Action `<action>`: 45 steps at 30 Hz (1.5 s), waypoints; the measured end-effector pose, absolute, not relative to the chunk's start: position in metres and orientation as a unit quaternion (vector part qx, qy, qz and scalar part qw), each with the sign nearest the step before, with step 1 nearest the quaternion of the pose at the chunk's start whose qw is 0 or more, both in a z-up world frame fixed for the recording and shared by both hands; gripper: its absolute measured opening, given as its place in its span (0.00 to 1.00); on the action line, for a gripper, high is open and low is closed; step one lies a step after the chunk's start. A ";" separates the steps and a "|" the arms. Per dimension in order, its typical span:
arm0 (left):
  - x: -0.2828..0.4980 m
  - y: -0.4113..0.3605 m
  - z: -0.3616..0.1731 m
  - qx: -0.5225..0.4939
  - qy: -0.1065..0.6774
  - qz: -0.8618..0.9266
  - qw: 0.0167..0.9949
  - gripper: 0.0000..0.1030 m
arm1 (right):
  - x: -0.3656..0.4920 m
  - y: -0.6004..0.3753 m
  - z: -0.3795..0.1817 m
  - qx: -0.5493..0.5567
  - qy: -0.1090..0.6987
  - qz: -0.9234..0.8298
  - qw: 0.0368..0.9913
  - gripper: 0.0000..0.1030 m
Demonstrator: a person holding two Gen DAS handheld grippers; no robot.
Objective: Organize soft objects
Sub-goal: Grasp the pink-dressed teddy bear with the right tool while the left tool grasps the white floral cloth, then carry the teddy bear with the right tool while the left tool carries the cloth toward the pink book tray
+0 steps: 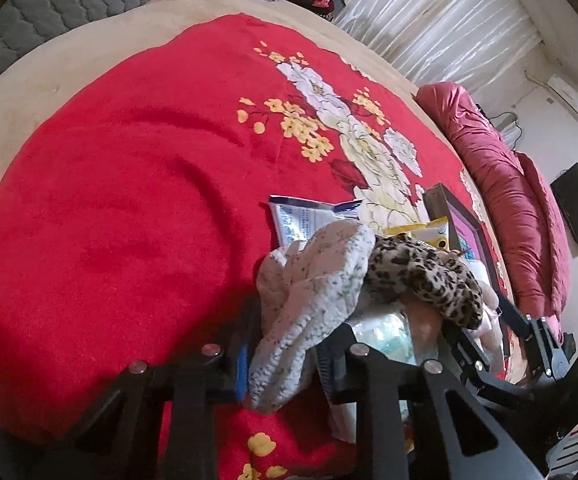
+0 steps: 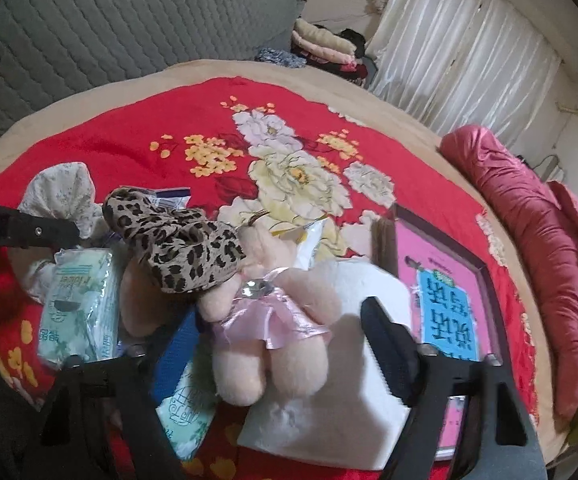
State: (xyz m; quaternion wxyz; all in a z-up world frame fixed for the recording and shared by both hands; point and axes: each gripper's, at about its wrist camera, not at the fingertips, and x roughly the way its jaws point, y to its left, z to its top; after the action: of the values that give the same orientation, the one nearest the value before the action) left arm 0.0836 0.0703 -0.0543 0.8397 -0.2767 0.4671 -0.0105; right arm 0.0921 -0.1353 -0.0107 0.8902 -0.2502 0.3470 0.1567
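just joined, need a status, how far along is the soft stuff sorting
Early. Nothing looks sorted yet: the leopard cloth, plush bear, tissue packs and framed picture lie heaped together on the red blanket.
In hand: the left gripper is closed on the white fleecy cloth; the right gripper stands open around the bear, not gripping.
Left: separating the rest.

The left tongs (image 1: 285, 356) pinch a white fleecy cloth (image 1: 313, 280) on the red floral blanket (image 1: 129, 184); a leopard-print cloth (image 1: 421, 272) lies just right of it.
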 end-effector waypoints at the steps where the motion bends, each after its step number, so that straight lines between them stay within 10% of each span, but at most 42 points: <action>1: 0.084 0.071 -0.055 -0.278 0.468 -0.010 0.838 0.26 | 0.092 -0.136 -0.011 -0.250 0.343 0.157 0.891 0.66; 13: 0.087 0.074 -0.059 -0.270 0.466 -0.007 0.842 0.11 | 0.092 -0.155 0.001 -0.183 0.335 0.179 0.907 0.43; 45: 0.056 0.066 0.001 -0.221 0.343 -0.002 0.913 0.08 | 0.067 -0.243 0.053 -0.075 0.262 0.095 0.957 0.42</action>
State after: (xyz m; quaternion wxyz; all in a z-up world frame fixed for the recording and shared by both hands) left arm 0.0560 0.0662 0.0007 0.9130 -0.2205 0.3433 -0.0017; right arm 0.0669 -0.2427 0.0526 0.9574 -0.0752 0.2621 0.0953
